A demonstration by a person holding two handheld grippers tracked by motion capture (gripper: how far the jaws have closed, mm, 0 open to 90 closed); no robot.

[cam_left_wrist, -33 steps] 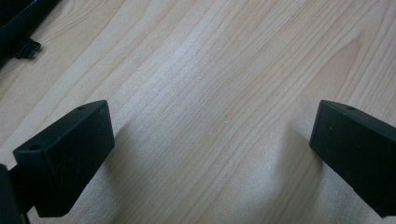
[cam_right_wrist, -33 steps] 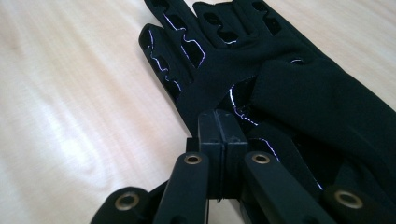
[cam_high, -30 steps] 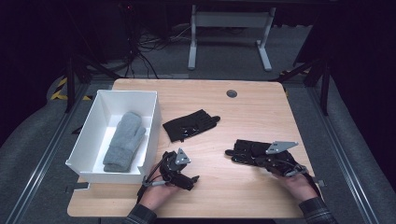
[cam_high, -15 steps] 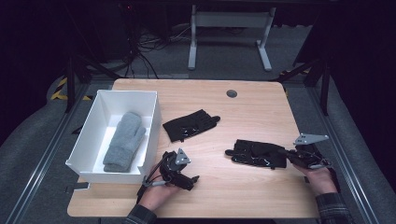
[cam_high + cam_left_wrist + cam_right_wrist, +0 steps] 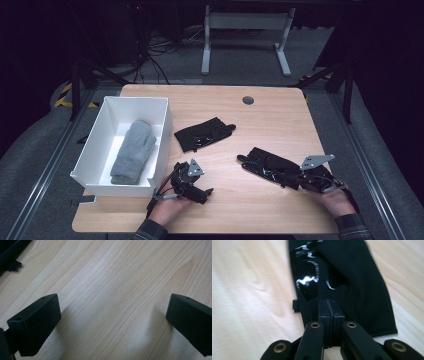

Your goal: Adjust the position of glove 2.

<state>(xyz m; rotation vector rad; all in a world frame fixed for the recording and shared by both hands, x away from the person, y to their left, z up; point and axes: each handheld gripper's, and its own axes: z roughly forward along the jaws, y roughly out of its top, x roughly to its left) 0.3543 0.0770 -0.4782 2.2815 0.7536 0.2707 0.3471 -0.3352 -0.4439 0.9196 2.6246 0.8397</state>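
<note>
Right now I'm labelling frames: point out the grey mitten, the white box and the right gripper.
grey mitten (image 5: 132,151), high view, palm middle.
white box (image 5: 162,135), high view, right wall.
right gripper (image 5: 328,307), right gripper view, shut tips.

Dim surroundings — blurred close-ups; glare

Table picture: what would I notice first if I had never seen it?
Probably the white box at the table's left, with a grey mitten lying inside. Next, two black gloves on the wood: one in the middle, one to the right, where the right gripper, jaws shut, sits over its cuff end. The left gripper rests open nearby.
</note>
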